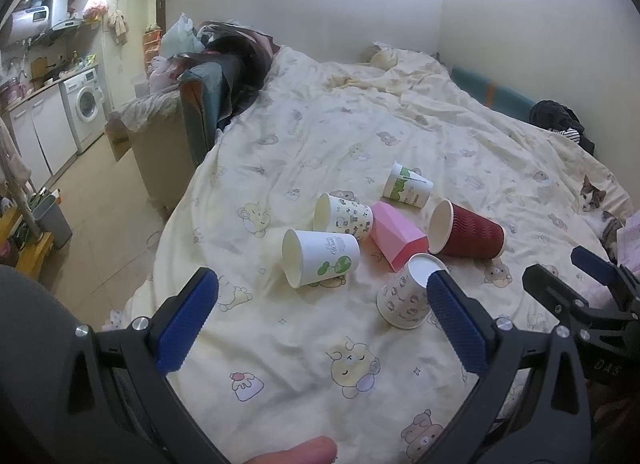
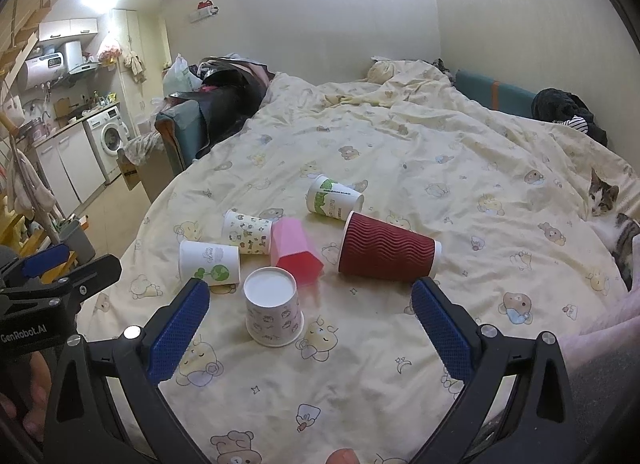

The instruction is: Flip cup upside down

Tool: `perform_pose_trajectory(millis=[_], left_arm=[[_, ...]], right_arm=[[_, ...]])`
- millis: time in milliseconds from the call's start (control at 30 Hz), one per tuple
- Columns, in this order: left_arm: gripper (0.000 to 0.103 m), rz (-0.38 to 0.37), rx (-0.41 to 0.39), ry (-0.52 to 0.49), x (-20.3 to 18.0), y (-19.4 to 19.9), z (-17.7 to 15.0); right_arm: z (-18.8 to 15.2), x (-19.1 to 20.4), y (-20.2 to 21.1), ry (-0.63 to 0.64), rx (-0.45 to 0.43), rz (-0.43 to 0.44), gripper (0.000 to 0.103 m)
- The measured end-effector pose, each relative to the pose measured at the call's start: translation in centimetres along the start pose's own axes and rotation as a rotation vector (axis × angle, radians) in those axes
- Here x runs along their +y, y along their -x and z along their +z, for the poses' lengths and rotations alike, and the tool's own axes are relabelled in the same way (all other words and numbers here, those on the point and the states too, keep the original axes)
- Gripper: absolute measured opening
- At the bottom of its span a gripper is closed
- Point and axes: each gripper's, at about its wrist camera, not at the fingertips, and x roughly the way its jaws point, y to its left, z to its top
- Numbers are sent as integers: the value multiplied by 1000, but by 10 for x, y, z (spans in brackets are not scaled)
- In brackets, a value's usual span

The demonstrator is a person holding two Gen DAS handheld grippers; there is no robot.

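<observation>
Both grippers hover wide apart, holding nothing: left gripper (image 1: 322,316), right gripper (image 2: 310,318). On the bed (image 2: 440,167) sit six cups; one panda cup (image 2: 274,306) stands upside down, five lie sideways.

A small studio home is showing here: a bed (image 2: 440,151) under a cartoon-bear duvet is filling the room, a washing machine (image 2: 110,137) is sitting under the kitchen surface (image 1: 48,83), and a cat (image 2: 608,211) is lying on the bedding
</observation>
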Motion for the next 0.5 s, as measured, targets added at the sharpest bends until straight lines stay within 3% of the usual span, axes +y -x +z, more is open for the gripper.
perform_pose_trajectory(millis=[500], left_arm=[[103, 3, -7, -4, -1, 1, 0]], right_arm=[[-1, -3, -2, -14, 4, 1, 103]])
